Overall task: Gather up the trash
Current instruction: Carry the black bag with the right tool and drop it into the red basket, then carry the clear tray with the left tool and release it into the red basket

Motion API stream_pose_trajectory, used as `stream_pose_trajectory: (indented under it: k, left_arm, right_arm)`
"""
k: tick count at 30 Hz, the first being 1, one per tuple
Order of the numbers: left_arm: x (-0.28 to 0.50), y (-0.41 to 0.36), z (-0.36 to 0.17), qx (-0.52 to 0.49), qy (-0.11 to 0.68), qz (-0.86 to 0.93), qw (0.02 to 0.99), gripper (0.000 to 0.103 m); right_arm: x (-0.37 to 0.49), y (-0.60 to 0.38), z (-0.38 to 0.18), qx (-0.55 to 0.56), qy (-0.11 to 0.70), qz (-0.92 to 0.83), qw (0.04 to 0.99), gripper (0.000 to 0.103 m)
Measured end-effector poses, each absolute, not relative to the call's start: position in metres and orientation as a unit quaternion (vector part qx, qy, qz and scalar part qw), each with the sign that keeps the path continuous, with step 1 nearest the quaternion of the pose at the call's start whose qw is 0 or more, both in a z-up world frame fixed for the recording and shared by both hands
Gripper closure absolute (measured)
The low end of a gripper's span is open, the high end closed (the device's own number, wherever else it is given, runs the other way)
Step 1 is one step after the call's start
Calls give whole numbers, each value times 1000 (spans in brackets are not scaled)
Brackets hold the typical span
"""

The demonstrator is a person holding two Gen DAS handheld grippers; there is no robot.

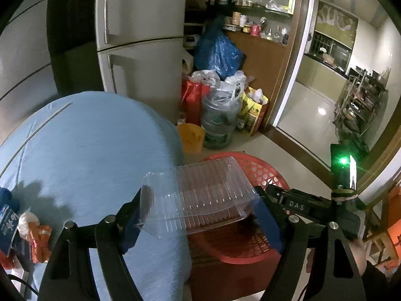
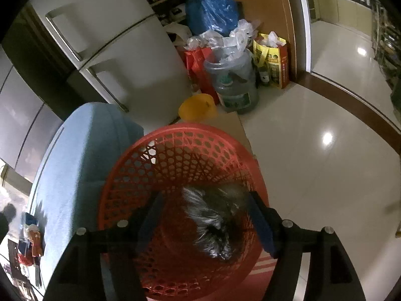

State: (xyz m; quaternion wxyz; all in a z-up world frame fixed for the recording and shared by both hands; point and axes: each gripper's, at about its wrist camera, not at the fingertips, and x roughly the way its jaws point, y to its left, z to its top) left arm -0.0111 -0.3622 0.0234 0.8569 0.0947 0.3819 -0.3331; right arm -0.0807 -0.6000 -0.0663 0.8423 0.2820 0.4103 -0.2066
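The left claw [image 1: 200,215] angled downward, pinching a clear ribbed plastic box [image 1: 200,195]. The right claw [image 2: 205,223] stood spread above a red mesh basket [image 2: 140,175] holding crinkled foil [image 2: 215,220].

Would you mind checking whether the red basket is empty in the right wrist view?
No, a crumpled dark, silvery wrapper lies inside the red basket.

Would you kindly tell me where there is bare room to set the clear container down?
Free: the blue tabletop between the wrappers and the fridge; the red basket beyond the crumpled wrapper. Crowded: the floor corner with bags and water jug.
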Motion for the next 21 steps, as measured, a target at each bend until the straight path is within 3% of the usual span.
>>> stream_pose_trajectory:
  k: [21]
  left_arm:
    - [5,-452,-33,179,462,-369,786,18]
  right_arm:
    - [-133,-626,-17,302,317,-273,857,30]
